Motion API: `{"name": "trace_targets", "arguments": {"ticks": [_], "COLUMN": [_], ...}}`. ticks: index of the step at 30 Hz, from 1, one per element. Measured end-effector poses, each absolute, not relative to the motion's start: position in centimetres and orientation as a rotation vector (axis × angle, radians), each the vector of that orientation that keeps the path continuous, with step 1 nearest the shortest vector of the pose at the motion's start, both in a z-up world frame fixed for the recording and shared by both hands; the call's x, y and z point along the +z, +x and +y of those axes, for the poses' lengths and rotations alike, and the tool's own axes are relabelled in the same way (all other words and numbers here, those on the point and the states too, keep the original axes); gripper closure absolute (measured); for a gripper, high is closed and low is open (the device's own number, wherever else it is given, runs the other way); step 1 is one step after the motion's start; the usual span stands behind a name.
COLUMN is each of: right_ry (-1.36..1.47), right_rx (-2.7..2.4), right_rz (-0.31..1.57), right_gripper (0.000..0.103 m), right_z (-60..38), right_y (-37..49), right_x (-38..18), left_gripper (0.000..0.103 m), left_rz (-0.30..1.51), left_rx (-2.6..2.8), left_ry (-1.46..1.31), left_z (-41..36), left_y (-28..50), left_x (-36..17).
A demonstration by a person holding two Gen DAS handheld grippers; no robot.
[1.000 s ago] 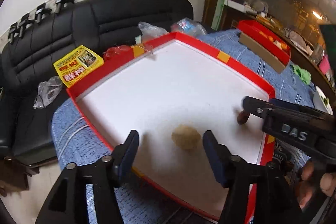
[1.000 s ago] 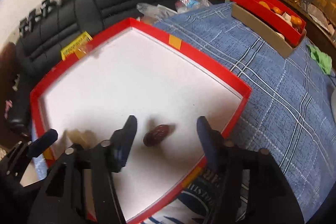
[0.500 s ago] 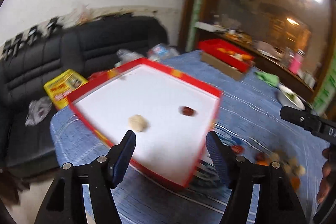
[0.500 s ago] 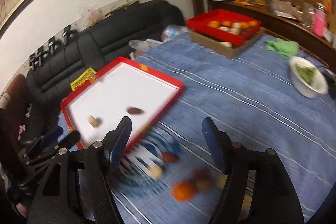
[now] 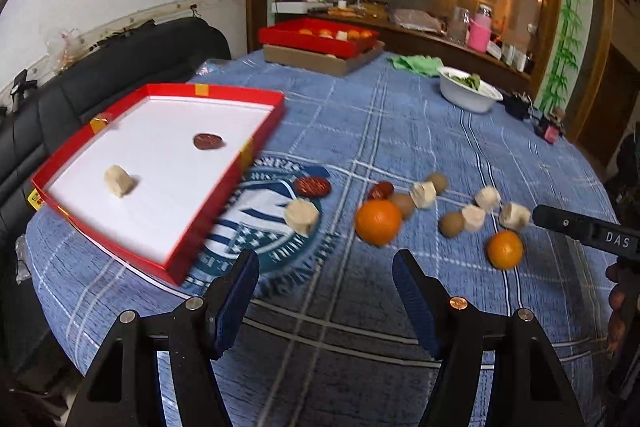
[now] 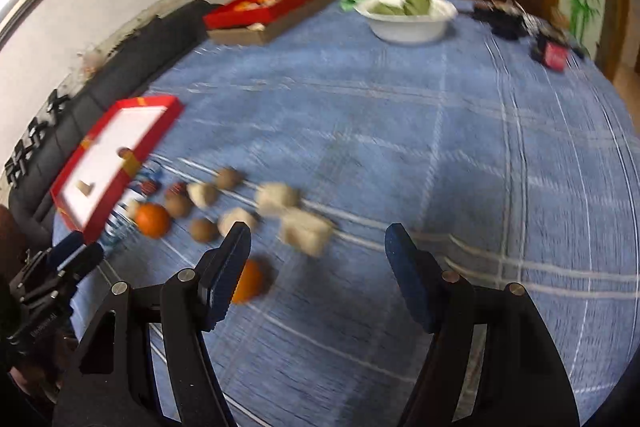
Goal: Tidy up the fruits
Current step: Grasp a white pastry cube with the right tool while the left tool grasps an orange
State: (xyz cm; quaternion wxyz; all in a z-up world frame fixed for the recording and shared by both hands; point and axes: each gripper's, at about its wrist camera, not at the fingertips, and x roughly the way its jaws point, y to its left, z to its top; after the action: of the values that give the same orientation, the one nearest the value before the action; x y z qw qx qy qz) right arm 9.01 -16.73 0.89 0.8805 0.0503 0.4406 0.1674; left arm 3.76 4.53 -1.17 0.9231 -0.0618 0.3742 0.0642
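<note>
Both grippers are pulling back from the red tray (image 5: 260,131) since 1 s ago, now swinging twd the loose fruit pile mid-tablecloth. Left gripper (image 5: 326,281) and right gripper (image 6: 316,255) are both hanging wide open, empty, prob lining up next picks. Tray near left edge is holding one pale chunk (image 5: 119,180) + one dark fruit (image 5: 208,141); oranges (image 5: 378,221) etc. are waiting outside it.

Table under blue plaid cloth (image 5: 400,131). Directly on it: red tray (image 5: 224,187) at left; loose oranges (image 5: 378,221), brown fruits (image 5: 451,224), pale chunks (image 5: 302,215) and dark red pieces (image 5: 312,186) mid-table; white bowl (image 5: 468,94), green cloth (image 5: 416,61) and cardboard box (image 5: 320,59) at far side.
</note>
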Motion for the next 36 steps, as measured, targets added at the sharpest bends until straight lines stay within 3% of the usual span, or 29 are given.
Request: {"name": "trace_targets", "arguments": {"ticks": [15,17,22,36], "right_ry": [-0.005,-0.022,-0.024,0.180], "right_rx": [0.351,0.331,0.335,0.260], "right_rz": [0.944,0.947,0.967,0.808], "right_gripper": [0.034,0.052,0.069,0.069], "right_z": [-13.4,-13.2,-13.4,-19.2], "right_y": [10.6,10.8,11.1,10.8], "right_x": [-0.4,-0.7,-1.3,2.2], "left_gripper": [0.036,0.036,0.036,0.035], "left_rz": [0.789,0.793,0.801,0.870], "left_rx": [0.056,0.048,0.022,-0.115], "left_ry": [-0.084,-0.085,-0.077,-0.033], "left_z": [1.3,1.1,0.0,-7.9], "left_y": [4.1,4.2,4.8,10.1], "left_x": [-1.7,-1.7,-1.7,-2.4]}}
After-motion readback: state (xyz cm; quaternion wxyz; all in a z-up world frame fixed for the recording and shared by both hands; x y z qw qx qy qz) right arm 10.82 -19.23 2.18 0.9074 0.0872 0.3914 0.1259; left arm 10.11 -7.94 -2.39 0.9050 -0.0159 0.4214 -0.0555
